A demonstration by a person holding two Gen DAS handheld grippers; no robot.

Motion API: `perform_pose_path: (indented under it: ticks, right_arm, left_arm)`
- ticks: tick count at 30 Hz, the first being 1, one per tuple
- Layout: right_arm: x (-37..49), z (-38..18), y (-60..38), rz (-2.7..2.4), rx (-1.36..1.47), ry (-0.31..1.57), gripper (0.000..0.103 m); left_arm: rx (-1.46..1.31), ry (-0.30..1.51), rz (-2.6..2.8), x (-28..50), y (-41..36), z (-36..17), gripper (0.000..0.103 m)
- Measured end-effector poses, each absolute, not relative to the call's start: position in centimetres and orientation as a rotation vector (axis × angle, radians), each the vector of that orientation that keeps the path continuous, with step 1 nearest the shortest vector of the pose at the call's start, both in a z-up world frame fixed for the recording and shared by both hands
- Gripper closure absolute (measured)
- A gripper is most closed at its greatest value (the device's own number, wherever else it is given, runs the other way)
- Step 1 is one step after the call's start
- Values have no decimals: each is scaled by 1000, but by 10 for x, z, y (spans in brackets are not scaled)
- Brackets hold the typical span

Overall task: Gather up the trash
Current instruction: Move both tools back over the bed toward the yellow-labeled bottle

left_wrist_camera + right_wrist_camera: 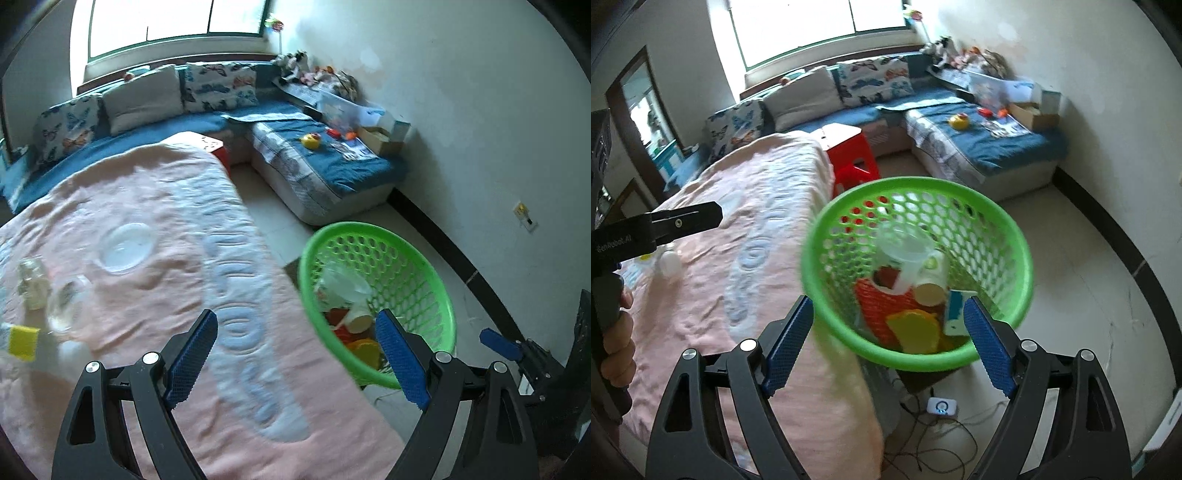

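Left gripper [295,350]: your fingers are spread wide with nothing between them, hanging over the near edge of the pink blanket [155,229].
Right gripper [888,330]: your fingers are wide apart too, holding nothing, with the near rim of the green basket [1019,295] showing in the gap.
Green basket: it stands just beside the blanket's right edge, raised off the tiled floor [1082,295]; what it rests on is hidden.
Basket contents: a clear plastic cup [905,245], a white paper cup [932,284] on its side, an orange-red mesh piece [882,306], a yellow piece [916,328] and a white-and-blue carton [955,312] lie piled together.
Trash on the blanket: to your left lie a yellow-labelled item [23,341], a clear blurred container [68,301], a small jar-like piece [33,284] and a white bottle [669,263]; farther in, a clear round lid [125,247] lies flat, apart from them.
Under the basket: a white device with a lit ring [942,406] and loose cables [934,454] lie on the floor.
Red plastic stool [851,155]: it stands past the blanket's far corner.
Blue corner sofa [1008,147]: it runs under the window [827,26], with butterfly cushions [875,79], a yellow toy [958,121] and a cardboard box [1034,110].
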State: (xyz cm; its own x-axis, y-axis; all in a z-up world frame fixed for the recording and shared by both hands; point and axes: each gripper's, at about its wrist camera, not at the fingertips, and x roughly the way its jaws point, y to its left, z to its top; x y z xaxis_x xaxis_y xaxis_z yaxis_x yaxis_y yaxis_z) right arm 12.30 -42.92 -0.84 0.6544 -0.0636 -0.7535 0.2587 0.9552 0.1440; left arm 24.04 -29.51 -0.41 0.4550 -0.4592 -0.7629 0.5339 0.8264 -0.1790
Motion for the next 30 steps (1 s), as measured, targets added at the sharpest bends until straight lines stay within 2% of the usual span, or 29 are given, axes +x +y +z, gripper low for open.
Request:
perform_pose_path:
  ticks: [30]
  right_arm:
    - [160,7,-320,39,118,817,18]
  left_arm:
    - [-79,886,-289,226,-116,7,18]
